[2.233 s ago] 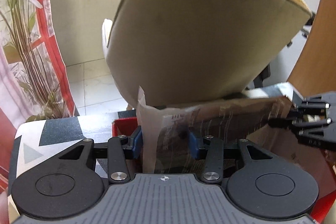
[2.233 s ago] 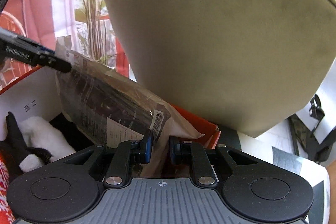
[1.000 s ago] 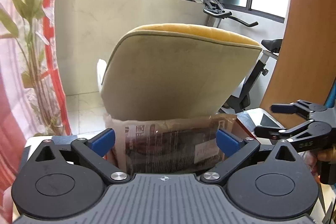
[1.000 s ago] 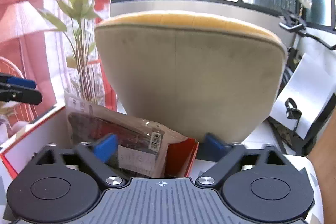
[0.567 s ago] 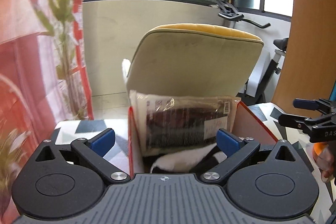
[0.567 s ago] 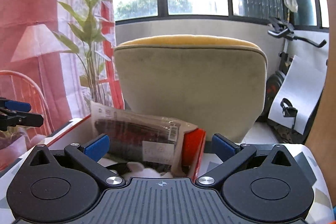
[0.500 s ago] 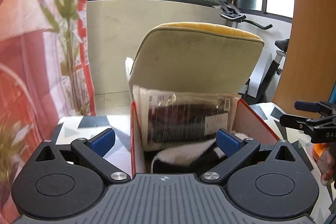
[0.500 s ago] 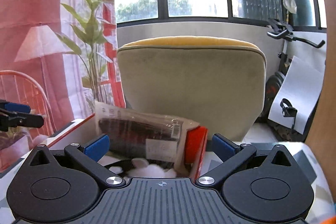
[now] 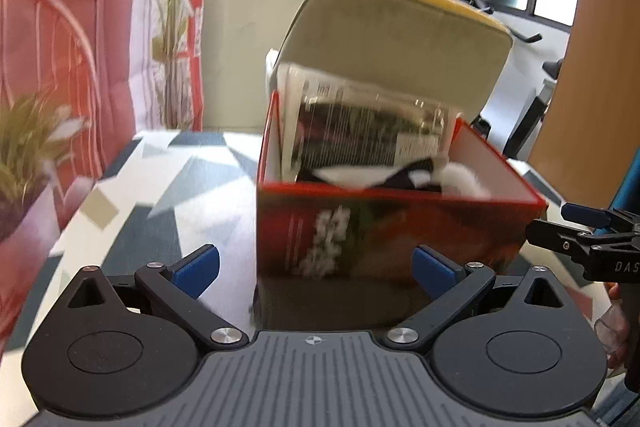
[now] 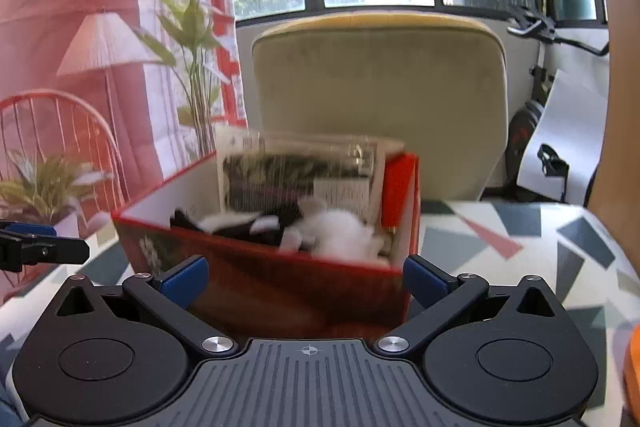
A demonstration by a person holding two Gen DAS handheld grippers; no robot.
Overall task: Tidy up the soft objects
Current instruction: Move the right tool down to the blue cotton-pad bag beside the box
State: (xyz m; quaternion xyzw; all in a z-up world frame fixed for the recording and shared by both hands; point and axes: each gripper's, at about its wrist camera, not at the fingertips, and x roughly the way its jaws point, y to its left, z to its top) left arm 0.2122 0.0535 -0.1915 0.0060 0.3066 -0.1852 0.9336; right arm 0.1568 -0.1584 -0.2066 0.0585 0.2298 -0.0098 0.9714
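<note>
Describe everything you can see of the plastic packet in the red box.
The packet is a flat, clear, crinkly plastic bag with something dark inside, white printed panels and a barcode-like label near one corner. It stands on edge at the far end of the red box, leaning toward the chair behind and sticking up above the rim. Its lower part is hidden by the black-and-white plush lying in front of it. Neither gripper touches it. Motion blur makes the print unreadable.

I see a clear-wrapped dark packet (image 9: 360, 135) standing upright at the red box's (image 9: 384, 239) far wall, behind black-and-white plush (image 10: 320, 227).
</note>
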